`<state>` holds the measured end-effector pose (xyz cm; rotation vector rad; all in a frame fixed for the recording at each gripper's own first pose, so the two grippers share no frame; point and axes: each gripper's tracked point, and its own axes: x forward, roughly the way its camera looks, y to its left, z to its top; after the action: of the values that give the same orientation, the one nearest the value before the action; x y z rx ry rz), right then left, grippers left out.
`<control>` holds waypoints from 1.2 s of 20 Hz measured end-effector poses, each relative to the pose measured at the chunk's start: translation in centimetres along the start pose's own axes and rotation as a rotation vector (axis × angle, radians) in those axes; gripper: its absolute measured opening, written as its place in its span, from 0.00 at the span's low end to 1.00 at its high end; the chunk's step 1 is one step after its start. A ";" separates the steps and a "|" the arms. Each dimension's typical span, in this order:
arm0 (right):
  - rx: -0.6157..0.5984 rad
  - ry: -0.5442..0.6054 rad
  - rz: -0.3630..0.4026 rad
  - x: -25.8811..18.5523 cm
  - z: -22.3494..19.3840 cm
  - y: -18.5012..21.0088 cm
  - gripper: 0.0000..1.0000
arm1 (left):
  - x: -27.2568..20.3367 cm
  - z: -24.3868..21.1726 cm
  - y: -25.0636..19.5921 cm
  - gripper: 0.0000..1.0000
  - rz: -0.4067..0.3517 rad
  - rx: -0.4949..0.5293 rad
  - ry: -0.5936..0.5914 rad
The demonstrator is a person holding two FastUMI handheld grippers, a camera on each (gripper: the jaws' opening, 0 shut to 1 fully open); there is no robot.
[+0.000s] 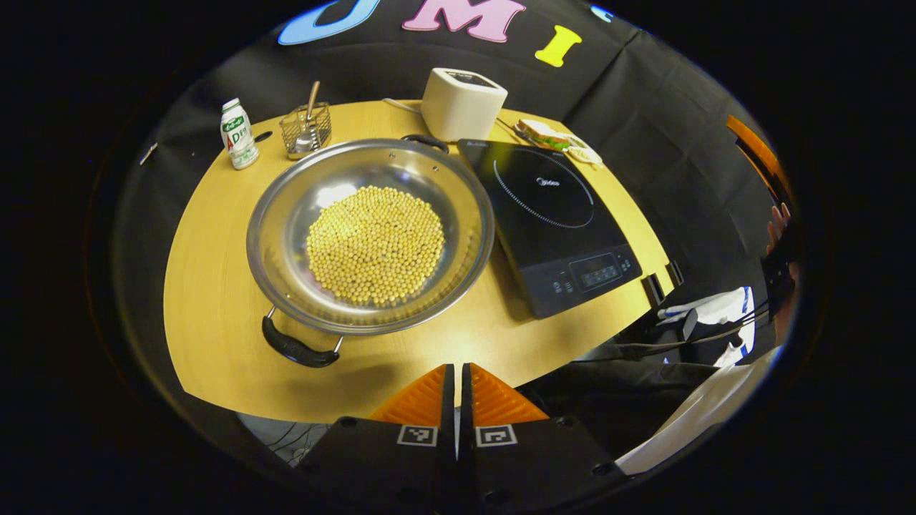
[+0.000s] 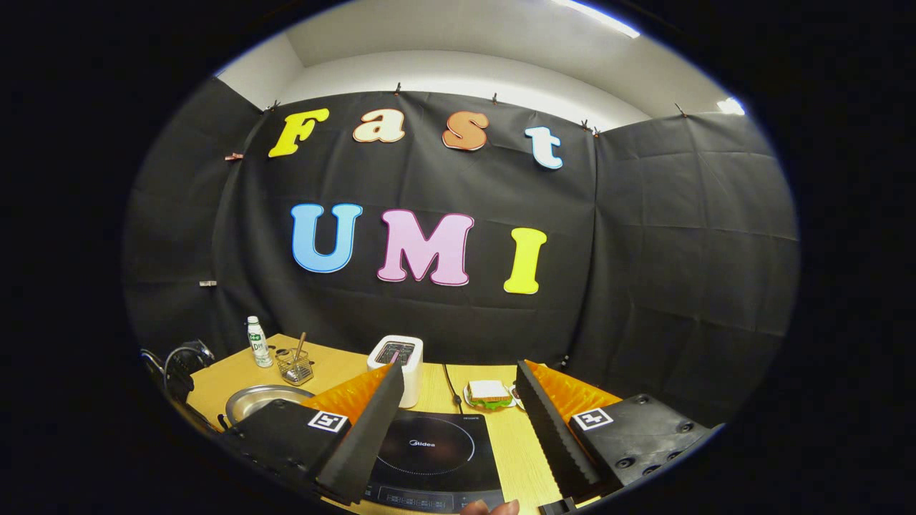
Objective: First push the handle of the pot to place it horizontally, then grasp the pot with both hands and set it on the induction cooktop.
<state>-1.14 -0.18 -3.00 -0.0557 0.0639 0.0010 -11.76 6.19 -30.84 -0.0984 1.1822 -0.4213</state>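
A wide steel pot (image 1: 286, 214) full of yellow beans sits on the wooden table (image 1: 215, 300). Its near black handle (image 1: 297, 348) points toward the front left and its far handle (image 1: 427, 141) toward the back right. The black induction cooktop (image 1: 554, 222) lies just right of the pot. My left gripper (image 1: 457, 390) is shut and empty, hovering over the table's front edge, near the pot's front. My right gripper (image 2: 458, 415) is open and held high above the cooktop (image 2: 429, 447), with a sliver of the pot (image 2: 261, 400) at its left.
At the back of the table stand a small white bottle (image 1: 238, 134), a wire basket with a spoon (image 1: 306, 129), a white toaster (image 1: 461, 104) and a sandwich on a plate (image 1: 554, 137). A person's hand and cables (image 1: 715, 322) are off the table's right side.
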 end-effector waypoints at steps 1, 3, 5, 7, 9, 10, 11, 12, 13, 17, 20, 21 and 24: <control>0.001 0.001 -0.002 0.0 -0.1 -0.1 0.98 | 0.1 -0.3 1.0 0.05 0.008 -0.001 0.021; 0.002 0.004 -0.007 0.0 -0.2 -0.4 0.98 | 0.5 -0.5 2.8 0.05 0.021 0.002 0.062; 0.002 0.004 -0.013 0.0 -0.2 -0.8 0.98 | 0.9 -0.8 4.1 0.05 0.037 0.009 0.099; 0.003 0.006 -0.017 0.0 -0.3 -0.8 0.98 | 1.4 -0.8 5.2 0.05 0.057 0.019 0.120; 0.001 0.008 -0.018 0.1 -0.3 -0.9 0.98 | 1.9 -0.6 6.2 0.05 0.078 0.022 0.122; -0.002 0.009 -0.019 0.1 -0.3 -0.8 0.98 | 2.1 -0.5 6.7 0.05 0.091 0.021 0.119; -0.006 0.009 -0.020 0.0 -0.4 -0.9 0.98 | 2.1 -0.2 7.2 0.05 0.104 0.019 0.115; -0.007 0.009 -0.020 0.0 -0.4 -0.9 0.98 | 2.2 0.0 7.3 0.05 0.099 0.011 0.108; -0.008 0.010 -0.020 0.1 -0.4 -0.8 0.98 | 2.1 0.2 7.5 0.05 0.103 0.006 0.101; -0.011 0.011 -0.022 0.4 -0.5 -0.8 0.98 | 1.5 0.5 9.9 0.05 0.162 0.029 0.103; -0.012 0.017 -0.026 0.6 -0.7 -0.9 0.98 | 1.0 0.8 12.1 0.05 0.212 0.030 0.108; -0.013 0.019 -0.030 0.7 -0.7 -1.0 0.98 | 0.9 0.8 12.9 0.05 0.228 0.025 0.106; -0.017 0.023 -0.040 1.0 -0.7 -1.0 0.98 | 0.6 1.0 15.5 0.05 0.278 -0.020 0.097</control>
<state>-0.20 -1.26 -3.72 -0.0736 0.0854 -0.0386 -6.48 20.04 -35.46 0.0692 1.2753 -0.1710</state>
